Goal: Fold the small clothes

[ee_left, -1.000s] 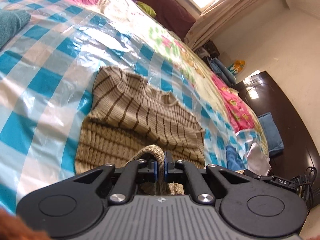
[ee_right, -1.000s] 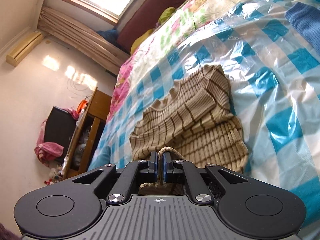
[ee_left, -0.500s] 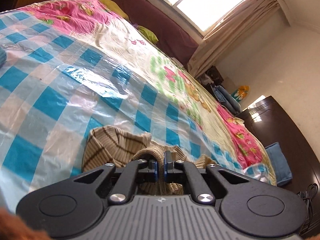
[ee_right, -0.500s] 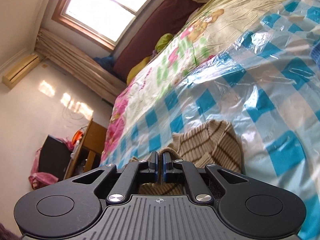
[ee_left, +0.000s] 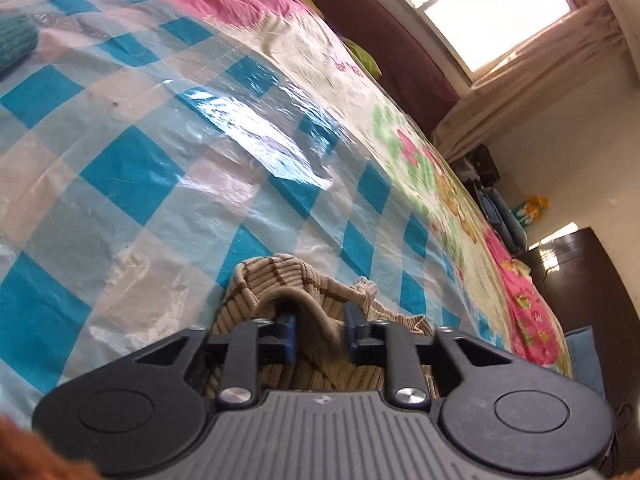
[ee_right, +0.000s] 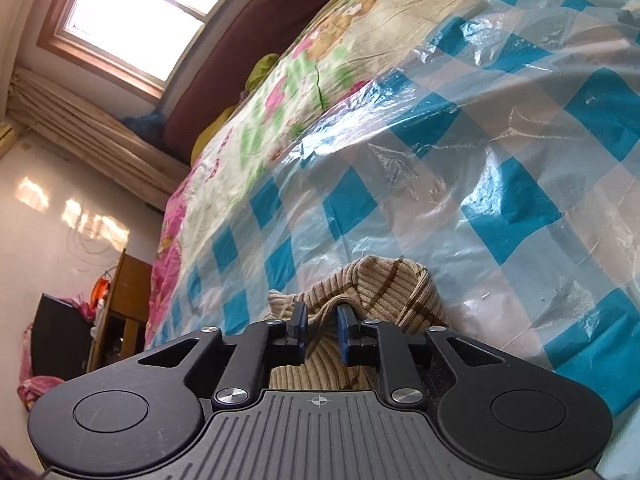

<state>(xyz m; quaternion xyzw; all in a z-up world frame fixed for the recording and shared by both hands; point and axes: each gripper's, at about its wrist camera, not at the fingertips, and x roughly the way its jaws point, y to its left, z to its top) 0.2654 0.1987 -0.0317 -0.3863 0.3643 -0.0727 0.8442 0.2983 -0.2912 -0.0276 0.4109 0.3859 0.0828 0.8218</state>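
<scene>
A bed is covered by a shiny blue-and-white checked plastic sheet (ee_left: 168, 168), with a window behind. On it, a bunched tan ribbed sweater with brown stripes (ee_right: 384, 288) is seen. The left gripper (ee_left: 319, 330) and right gripper (ee_right: 322, 330) are both opening, a fold of knit left loose between the parted pads.

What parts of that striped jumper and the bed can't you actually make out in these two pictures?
- Striped jumper, left wrist view: most of it is hidden under the left gripper, so how neat the fold is cannot be judged.
- Right wrist view: likewise, the right gripper covers the jumper's near part.
- Teal cloth, left wrist view: cut off by the left edge.
- Shelf clutter, right wrist view: too small to identify.
</scene>
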